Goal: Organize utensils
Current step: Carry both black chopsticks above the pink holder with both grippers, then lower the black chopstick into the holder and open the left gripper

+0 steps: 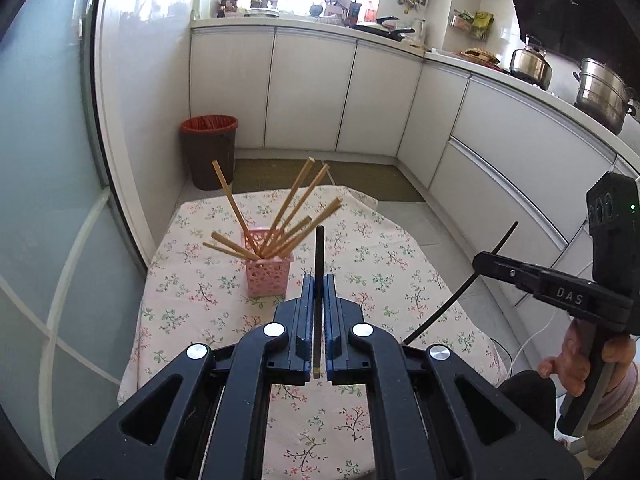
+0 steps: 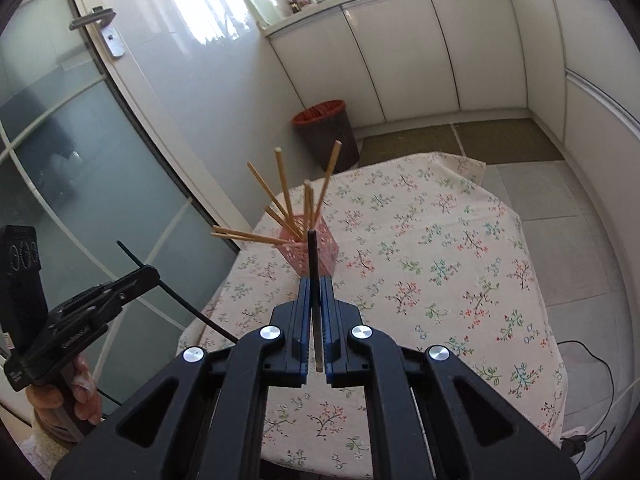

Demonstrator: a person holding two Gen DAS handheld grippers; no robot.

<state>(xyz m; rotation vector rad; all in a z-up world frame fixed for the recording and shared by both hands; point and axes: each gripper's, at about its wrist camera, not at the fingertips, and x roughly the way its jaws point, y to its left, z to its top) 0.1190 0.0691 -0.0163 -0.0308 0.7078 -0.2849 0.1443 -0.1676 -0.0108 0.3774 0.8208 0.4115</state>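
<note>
- Two dark chopsticks are held, one pinched in each gripper: left gripper clamps one dark chopstick; right gripper clamps the other.
- Risk: each stick is gripped near one end, so it could pivot or slip out when tilted.
- Risk: the pink basket is light and crowded with wooden chopsticks; a knock could tip it.
- Position: basket stands on the floral tablecloth, just beyond both stick tips.
</note>
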